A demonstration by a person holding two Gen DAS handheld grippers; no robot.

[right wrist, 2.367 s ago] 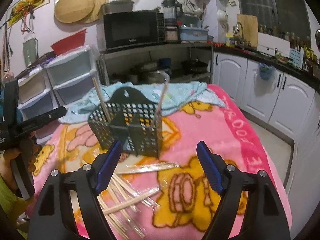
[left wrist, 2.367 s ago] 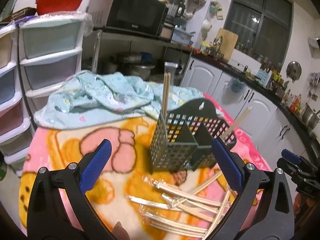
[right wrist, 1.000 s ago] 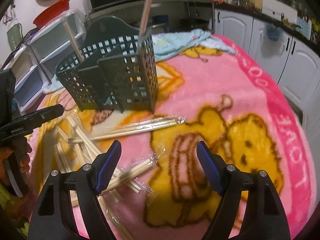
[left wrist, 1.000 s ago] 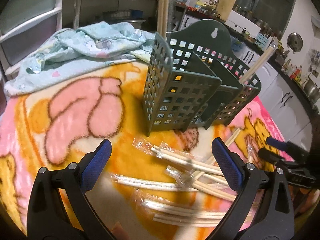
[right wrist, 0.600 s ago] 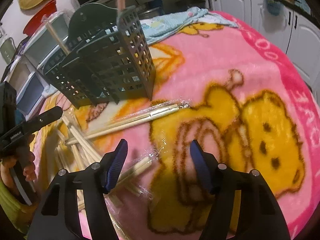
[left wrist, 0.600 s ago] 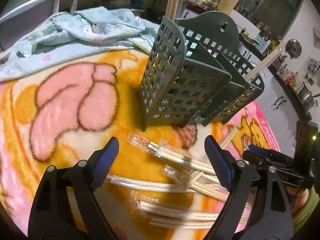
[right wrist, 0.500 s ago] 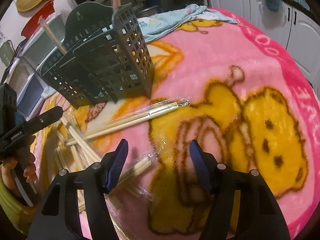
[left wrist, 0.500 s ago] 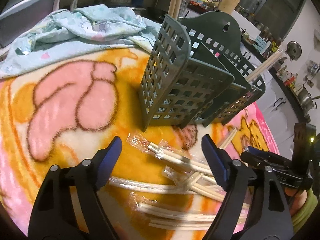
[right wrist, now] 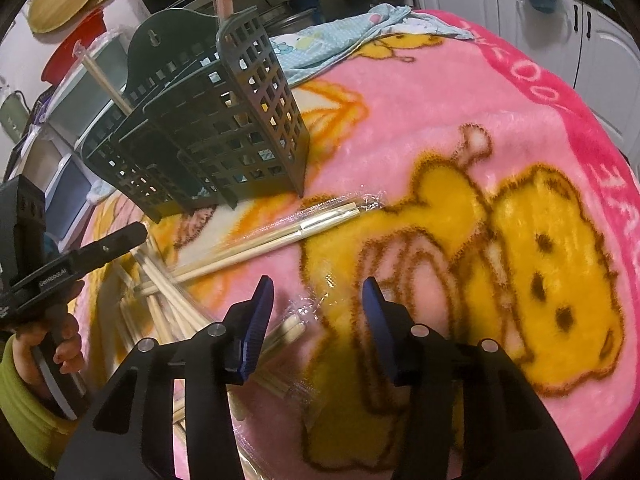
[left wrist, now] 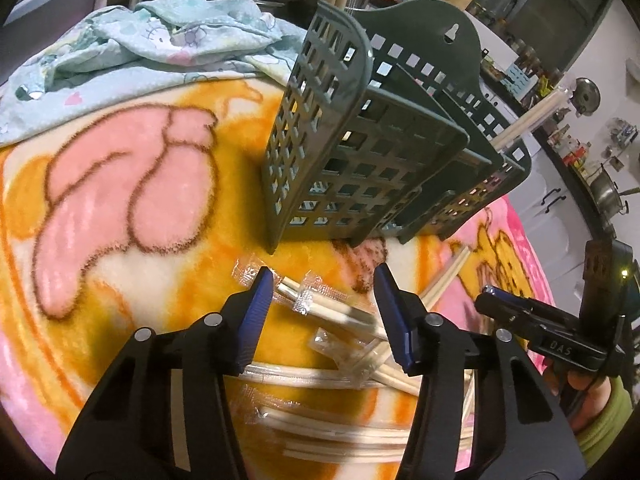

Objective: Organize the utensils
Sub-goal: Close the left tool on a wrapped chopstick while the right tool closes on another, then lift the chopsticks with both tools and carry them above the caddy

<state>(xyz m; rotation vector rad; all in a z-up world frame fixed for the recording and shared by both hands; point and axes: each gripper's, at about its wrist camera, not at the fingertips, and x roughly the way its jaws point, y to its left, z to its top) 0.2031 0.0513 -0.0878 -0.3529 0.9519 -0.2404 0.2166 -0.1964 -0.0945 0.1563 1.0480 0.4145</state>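
A: Left wrist view first; what lies under the left gripper?

B: Its jaws are closing, not yet clenched; wrapped chopsticks lie between the blue pads on the blanket, and I see no pad pressing them; more pairs are scattered toward the near edge; the green utensil basket stands just beyond, upright, with chopsticks poking from its compartments; a pale blue cloth is bunched at the far edge.

A: And the right wrist view?

B: The right gripper is closing too, nothing gripped; the crinkled end of a wrapper sits between its pads, a wrapped pair beside the left pad; another wrapped pair lies just in front of the basket; the left gripper shows at the left, held by a hand.
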